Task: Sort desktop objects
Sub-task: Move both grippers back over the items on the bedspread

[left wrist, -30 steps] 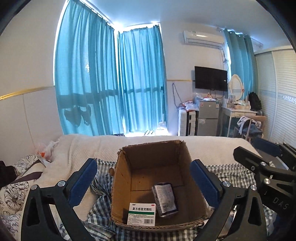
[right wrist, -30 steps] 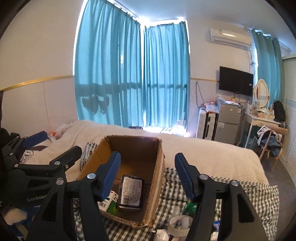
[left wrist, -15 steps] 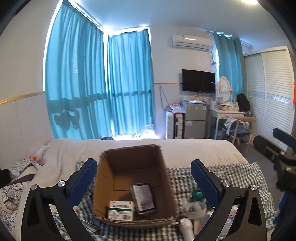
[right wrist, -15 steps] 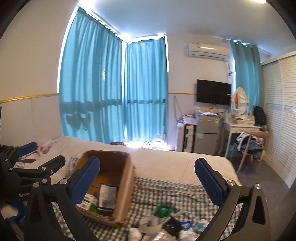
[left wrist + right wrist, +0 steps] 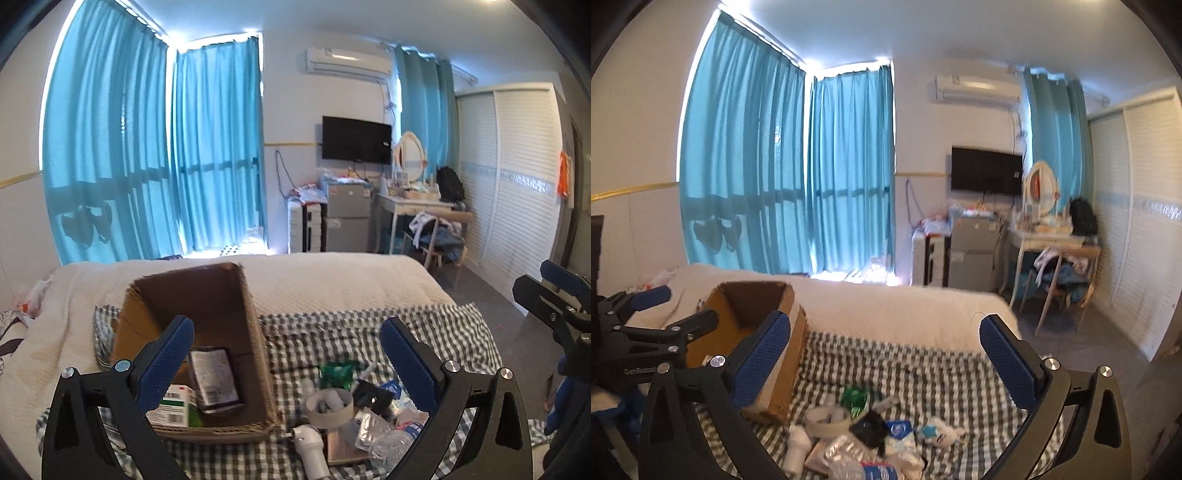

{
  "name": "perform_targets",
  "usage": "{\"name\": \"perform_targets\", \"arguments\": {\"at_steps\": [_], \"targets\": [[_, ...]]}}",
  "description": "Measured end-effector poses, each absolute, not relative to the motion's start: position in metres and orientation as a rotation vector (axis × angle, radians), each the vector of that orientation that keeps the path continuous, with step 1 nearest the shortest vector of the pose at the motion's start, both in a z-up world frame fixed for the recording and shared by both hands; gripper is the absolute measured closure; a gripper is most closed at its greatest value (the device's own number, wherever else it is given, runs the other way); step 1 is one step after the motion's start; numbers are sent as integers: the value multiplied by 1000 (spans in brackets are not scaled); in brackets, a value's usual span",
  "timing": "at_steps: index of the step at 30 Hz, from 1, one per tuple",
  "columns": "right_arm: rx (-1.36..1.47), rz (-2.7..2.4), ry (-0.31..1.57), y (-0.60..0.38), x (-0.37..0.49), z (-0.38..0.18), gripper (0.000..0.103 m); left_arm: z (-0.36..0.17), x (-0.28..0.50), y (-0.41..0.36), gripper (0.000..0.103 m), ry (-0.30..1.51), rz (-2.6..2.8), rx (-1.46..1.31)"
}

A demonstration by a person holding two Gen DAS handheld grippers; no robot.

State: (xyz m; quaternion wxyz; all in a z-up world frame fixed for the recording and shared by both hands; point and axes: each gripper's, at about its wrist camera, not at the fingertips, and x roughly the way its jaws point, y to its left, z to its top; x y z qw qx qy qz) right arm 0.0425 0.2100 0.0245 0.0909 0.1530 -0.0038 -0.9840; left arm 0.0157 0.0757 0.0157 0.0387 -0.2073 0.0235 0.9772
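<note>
Below and just ahead of the right gripper (image 5: 882,325)'s fingertips, low in the gap between them: the unsorted heap on the checked cloth (image 5: 923,369). Tape roll (image 5: 827,419) toward the left finger, green packet (image 5: 855,397) just beyond it, black item (image 5: 868,428) near the middle, clear plastic bottle (image 5: 864,470) nearest of all, cut by the lower edge. Jaws spread as wide as they go, just opened, nothing between them, no pad touching anything.

Off past the left finger of that same gripper: the cardboard box (image 5: 753,325), open side up, standing just beside the heap.

From the left gripper (image 5: 286,325), a different layout. Box straight behind its left finger, with a dark pouch (image 5: 214,380) and a medicine carton (image 5: 173,406) already lying inside. Heap under and inward of its right finger. Jaws wide here too, empty.

Probably the right hand's pick, then: heap centred for it, off to one side for the left, though neither set of fingers yet down among the things. Likely a drop forward and down, followed by a carry to the left into the box.

Worth noting for the white bottle (image 5: 310,443): long axis roughly along the line of the fingers, so graspable across its narrow width without much roll. Tape roll flat, hole up; hard to say which faces to pinch.
</note>
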Motion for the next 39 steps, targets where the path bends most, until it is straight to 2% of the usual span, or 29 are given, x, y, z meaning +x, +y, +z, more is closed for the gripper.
{"name": "perform_targets", "arguments": {"at_steps": [16,21,25,36,39], "targets": [[994,-2696,45,218,9,-95,0,-64,-11,125,0,181,2779,-899],[1179,-2539,43,208,-2,-135,0,-91,-20,135,5,234,2716,-972],[1259,-2473,58,206,-7,-150,0,-116,-30,141,15,280,2677,-1049],[1491,-2270,-16,207,-36,-193,0,-165,-56,149,16,245,2498,-1232],[1538,-2207,-41,206,-42,-203,0,-177,-63,154,25,245,2442,-1272]]}}
